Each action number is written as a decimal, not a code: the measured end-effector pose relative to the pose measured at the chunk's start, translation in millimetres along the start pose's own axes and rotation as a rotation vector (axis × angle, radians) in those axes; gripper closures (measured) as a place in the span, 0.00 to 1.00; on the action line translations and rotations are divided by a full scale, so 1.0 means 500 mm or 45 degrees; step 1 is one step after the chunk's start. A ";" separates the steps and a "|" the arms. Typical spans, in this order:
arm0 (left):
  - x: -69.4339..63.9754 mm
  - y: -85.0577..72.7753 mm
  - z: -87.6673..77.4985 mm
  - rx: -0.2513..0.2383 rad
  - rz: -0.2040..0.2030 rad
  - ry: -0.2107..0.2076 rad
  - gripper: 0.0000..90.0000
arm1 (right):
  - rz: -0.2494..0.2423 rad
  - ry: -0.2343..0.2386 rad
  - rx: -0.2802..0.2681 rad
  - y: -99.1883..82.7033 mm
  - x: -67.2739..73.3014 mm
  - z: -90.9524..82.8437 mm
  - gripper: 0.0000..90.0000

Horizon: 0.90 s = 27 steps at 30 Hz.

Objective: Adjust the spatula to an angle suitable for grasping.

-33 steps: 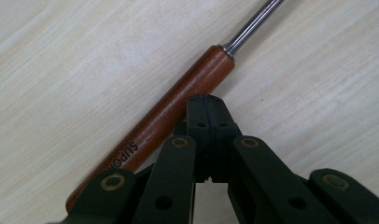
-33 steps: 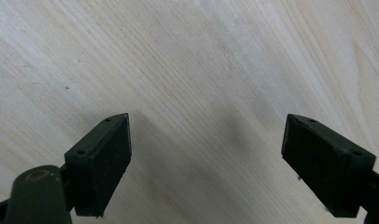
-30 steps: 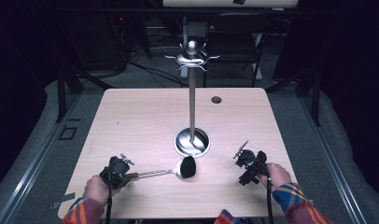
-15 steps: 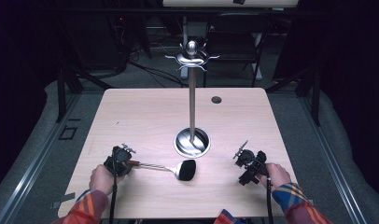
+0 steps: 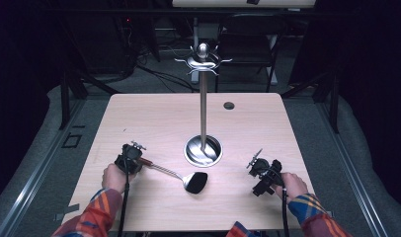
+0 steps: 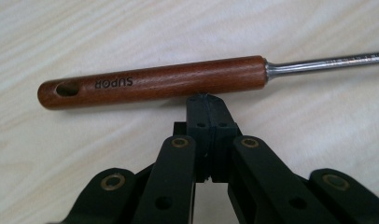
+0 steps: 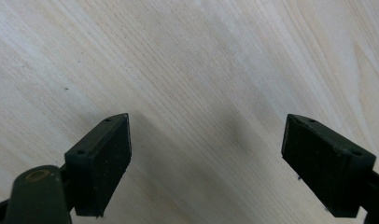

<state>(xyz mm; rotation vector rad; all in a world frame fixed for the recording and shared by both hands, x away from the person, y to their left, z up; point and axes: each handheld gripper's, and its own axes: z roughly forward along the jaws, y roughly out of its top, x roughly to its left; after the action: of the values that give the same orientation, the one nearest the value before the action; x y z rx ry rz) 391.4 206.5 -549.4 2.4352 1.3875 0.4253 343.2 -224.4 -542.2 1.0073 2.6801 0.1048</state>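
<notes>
While one ladle [image 5: 181, 175] lies on the table [image 5: 154, 118], one stand [image 5: 203, 98] upright, left gripper [image 6: 207, 100] clenched empty beside its handle [image 6: 155, 81], right gripper [image 7: 206, 163] spread, lowered.

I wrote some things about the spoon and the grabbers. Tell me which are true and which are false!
1. The left gripper is shut. True.
2. The left gripper clamps the ladle's wooden handle. False: its closed tips sit beside the handle, nothing between them.
3. The right gripper is shut. False: its jaws stand wide apart over the bare table.
4. The ladle lies flat on the table. True.
5. The ladle hangs from the metal stand. False: the stand's hooks are bare.
</notes>
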 end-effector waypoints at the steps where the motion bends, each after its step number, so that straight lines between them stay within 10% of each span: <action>1: 0.001 0.003 0.002 -0.005 -0.001 0.001 1.00 | 0.002 0.000 0.006 0.000 0.001 -0.001 0.17; 7: -0.021 0.018 -0.023 -0.099 -0.002 0.012 1.00 | 0.005 -0.004 0.005 -0.001 0.000 -0.001 0.17; 13: -0.127 0.052 -0.050 -0.232 0.139 -0.108 0.99 | 0.003 0.008 0.007 0.000 -0.001 0.000 0.17; 18: -0.210 0.079 -0.024 -0.218 0.245 -0.190 0.99 | -0.002 0.007 0.004 0.000 -0.001 0.001 0.17; 27: -0.262 0.088 0.015 -0.163 0.305 -0.192 0.98 | 0.006 0.018 -0.010 -0.004 -0.002 0.000 0.17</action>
<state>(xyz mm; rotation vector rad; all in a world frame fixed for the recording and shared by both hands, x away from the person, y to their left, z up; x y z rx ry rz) 364.5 70.9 -552.1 2.4787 0.9817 0.3639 342.5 -226.7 -542.4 1.0148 2.6881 0.1243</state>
